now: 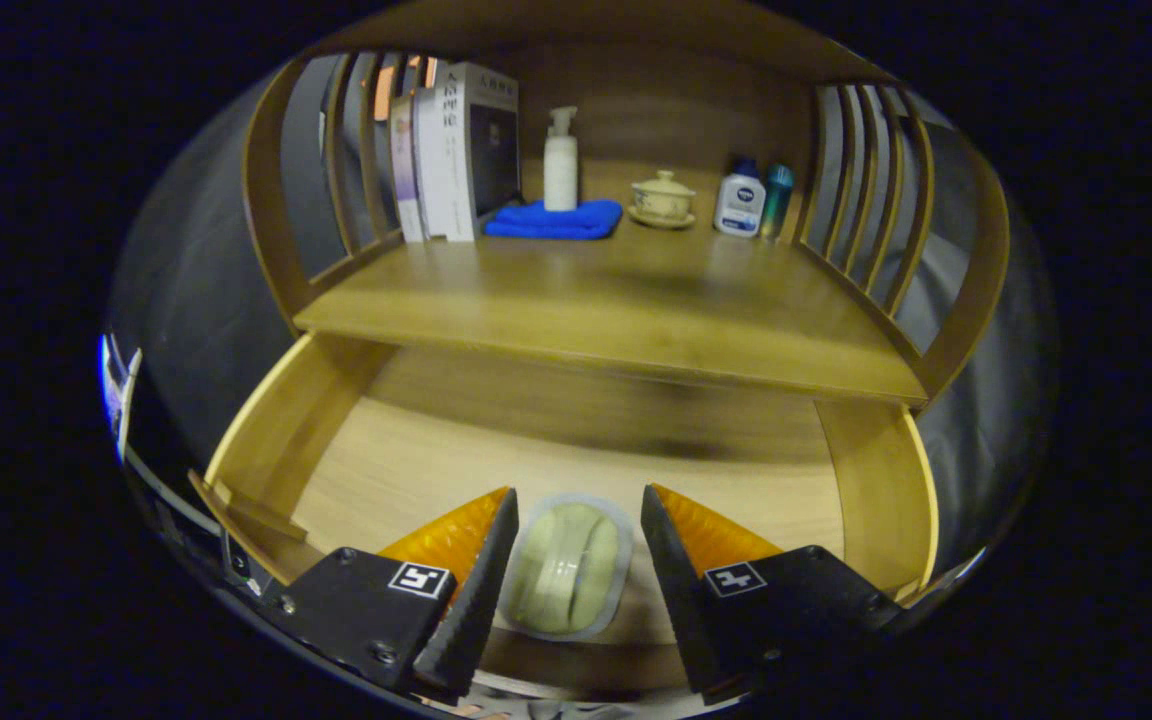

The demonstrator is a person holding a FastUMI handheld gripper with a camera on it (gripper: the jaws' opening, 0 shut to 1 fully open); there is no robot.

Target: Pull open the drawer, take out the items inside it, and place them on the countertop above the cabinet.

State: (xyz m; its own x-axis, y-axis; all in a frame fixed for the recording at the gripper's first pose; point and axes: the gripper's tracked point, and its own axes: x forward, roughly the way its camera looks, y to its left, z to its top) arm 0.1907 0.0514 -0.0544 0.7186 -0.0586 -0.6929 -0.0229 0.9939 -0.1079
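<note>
Pale wood lines the open drawer below me, pulled well out from under the cabinet, its floor bare but for one thing: a small clear plastic packet with a pale green rounded item sealed inside. That packet lies flat on the drawer floor near the front, right between my jaws, which stand spread apart on either side of it. I see a narrow gap between each finger and the packet's edge, so I am gripping nothing. Above the drawer runs the wooden tabletop of the cabinet, fenced at left and right by curved slatted wooden side rails. At the back of it, well beyond my fingers, stand several upright books with pale spines against the left rail. Just beside them lies a folded blue cloth with a white pump bottle standing on it. Near the cloth's right sits a small cream lidded cup on a saucer, and further right a white bottle with a dark blue cap touches or nearly touches a slim teal bottle.
</note>
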